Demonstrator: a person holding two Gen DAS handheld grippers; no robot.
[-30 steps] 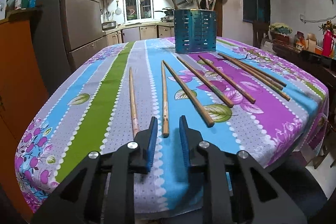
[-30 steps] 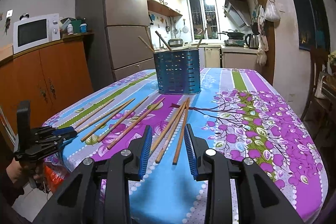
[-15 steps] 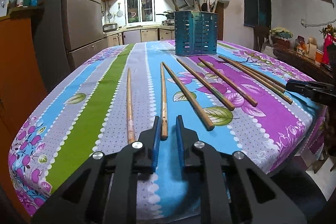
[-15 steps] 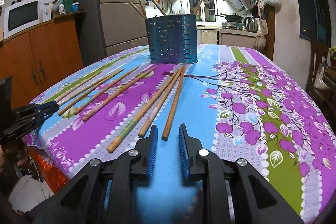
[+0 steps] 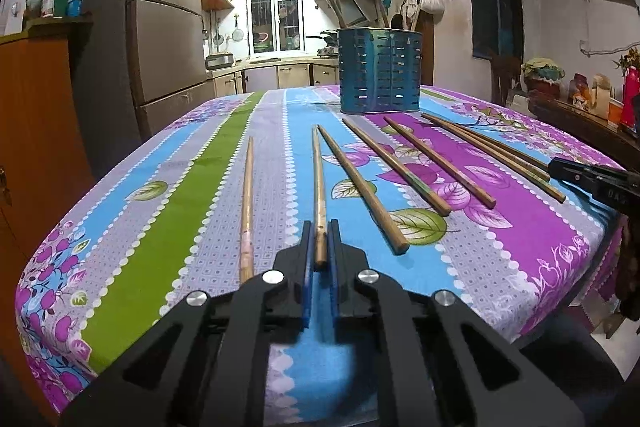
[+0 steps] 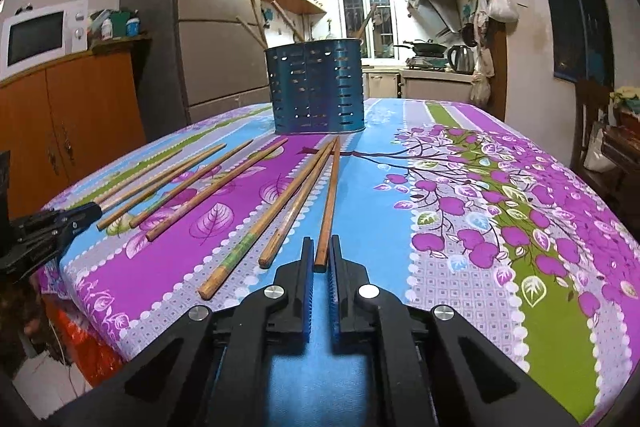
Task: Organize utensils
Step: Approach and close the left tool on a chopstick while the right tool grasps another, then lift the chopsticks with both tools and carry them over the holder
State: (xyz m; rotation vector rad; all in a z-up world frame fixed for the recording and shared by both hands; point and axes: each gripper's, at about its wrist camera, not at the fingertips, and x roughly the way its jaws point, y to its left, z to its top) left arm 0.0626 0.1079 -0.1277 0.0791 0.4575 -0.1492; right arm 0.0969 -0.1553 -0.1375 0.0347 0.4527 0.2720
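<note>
Several wooden chopsticks lie in a fan on the flowered tablecloth [image 5: 168, 227] in front of a blue perforated utensil holder [image 5: 379, 71], which also shows in the right wrist view [image 6: 318, 89] with a few sticks standing in it. My left gripper [image 5: 319, 225] is shut on the near end of one chopstick [image 5: 318, 183], which still rests on the cloth. My right gripper [image 6: 320, 243] has its jaws narrowed around the near end of the rightmost chopstick [image 6: 330, 203], with small gaps still showing on each side.
The right gripper shows at the right edge of the left wrist view [image 5: 592, 179]; the left gripper shows at the left edge of the right wrist view [image 6: 52, 227]. A fridge [image 6: 216, 27] and an orange cabinet [image 6: 68, 115] stand left of the table. A side table with clutter [image 5: 580, 95] stands right.
Both grippers moved down and forward to the table edge and narrowed. The left one closed on a chopstick end; the right one narrowed around the rightmost chopstick's end.
</note>
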